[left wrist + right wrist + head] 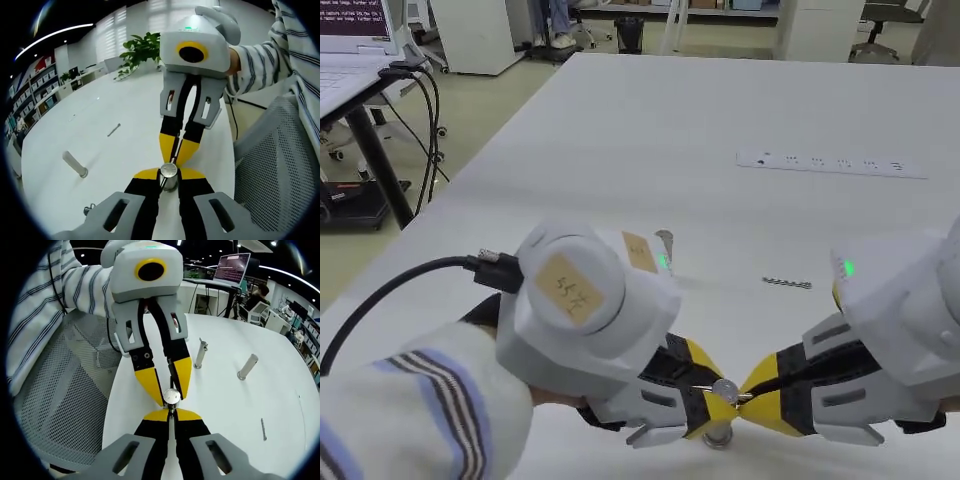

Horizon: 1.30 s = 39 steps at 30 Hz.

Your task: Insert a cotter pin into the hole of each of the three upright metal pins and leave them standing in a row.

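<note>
Two claws meet tip to tip just inside the near edge of the white surface (650, 130). The left claw (168, 174), held by a hand in a striped sleeve (430, 415), is closed around the shaft of an upright metal pin (171, 396), with one yellow tip on either side of it. The right claw (171, 413) comes in from the opposite side. Its jaws are pinched almost together on a thin cotter pin (738, 396), whose free end touches the metal pin just under the round head.

Farther in, the right gripper view shows a second metal pin (201, 353) and a third metal pin (248, 366). They stand on their flat bases, apart from each other and from the held one. A loose cotter pin (787, 284) lies flat toward the right side, near the middle of the surface's depth. Beyond it, a white power strip (830, 163) lies near the far right. Past the left edge, a laptop (355, 40) sits open on a separate desk.
</note>
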Available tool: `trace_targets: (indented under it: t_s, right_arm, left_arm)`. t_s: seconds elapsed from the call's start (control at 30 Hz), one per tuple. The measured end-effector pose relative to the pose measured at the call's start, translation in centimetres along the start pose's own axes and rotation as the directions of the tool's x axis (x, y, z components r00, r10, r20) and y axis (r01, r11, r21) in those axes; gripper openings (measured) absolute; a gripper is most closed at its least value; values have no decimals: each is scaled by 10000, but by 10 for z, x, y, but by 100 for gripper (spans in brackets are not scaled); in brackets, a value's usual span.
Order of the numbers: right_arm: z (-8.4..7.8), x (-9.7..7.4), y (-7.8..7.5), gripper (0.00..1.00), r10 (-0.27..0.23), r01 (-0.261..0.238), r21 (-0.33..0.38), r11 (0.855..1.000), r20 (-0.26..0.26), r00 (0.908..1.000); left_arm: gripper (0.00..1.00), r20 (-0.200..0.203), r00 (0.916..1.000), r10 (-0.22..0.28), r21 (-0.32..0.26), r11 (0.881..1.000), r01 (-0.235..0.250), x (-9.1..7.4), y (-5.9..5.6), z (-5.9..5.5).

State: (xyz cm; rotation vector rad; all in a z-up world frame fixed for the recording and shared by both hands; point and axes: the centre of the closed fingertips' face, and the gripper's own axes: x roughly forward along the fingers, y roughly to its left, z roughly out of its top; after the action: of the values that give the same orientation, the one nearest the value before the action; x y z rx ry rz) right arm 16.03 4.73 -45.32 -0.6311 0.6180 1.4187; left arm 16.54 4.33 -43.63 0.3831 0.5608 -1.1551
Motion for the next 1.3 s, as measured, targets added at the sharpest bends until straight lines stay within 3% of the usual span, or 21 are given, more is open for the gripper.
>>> trace_targets:
  t_s: [0.17,0.23,0.37,0.63,0.77,0.83,0.93,1.3]
  right_arm:
    - [4,-4,-2,4,-260,238,411,9989,539,9982]
    - [7,-5,-1,6,-275,234,499,9985,834,9961]
    - [19,-7,1,11,-417,136,1419,9898,1968,9796]
    - [17,-2,0,30,-732,235,2074,9780,2353,9692]
    - [18,3,2,33,-718,-2,2545,9671,2738,9591]
    - [17,5,2,35,-725,-36,2618,9651,2806,9571]
    - [16,9,3,37,-732,-48,2660,9640,2826,9564]
    - [11,20,5,31,-646,-288,2928,9557,3045,9503]
  left_arm:
    - [21,354,9993,123,-357,9993,-111,-10,1,3]
    - [27,729,9972,167,-620,9980,-122,-14,-1,7]
    - [40,1213,9925,123,-1112,9938,13,-25,-6,10]
    - [70,1579,9859,548,-1621,9864,-289,-44,-14,3]
    - [81,1456,9851,912,-2141,9750,-587,-49,-10,-15]
    - [86,1310,9845,1163,-2186,9720,-857,-51,-8,-23]
    - [98,1249,9855,1145,-2356,9683,-826,-54,-9,-30]
    - [99,1167,9833,1395,-2865,9527,-1012,-60,-9,-39]
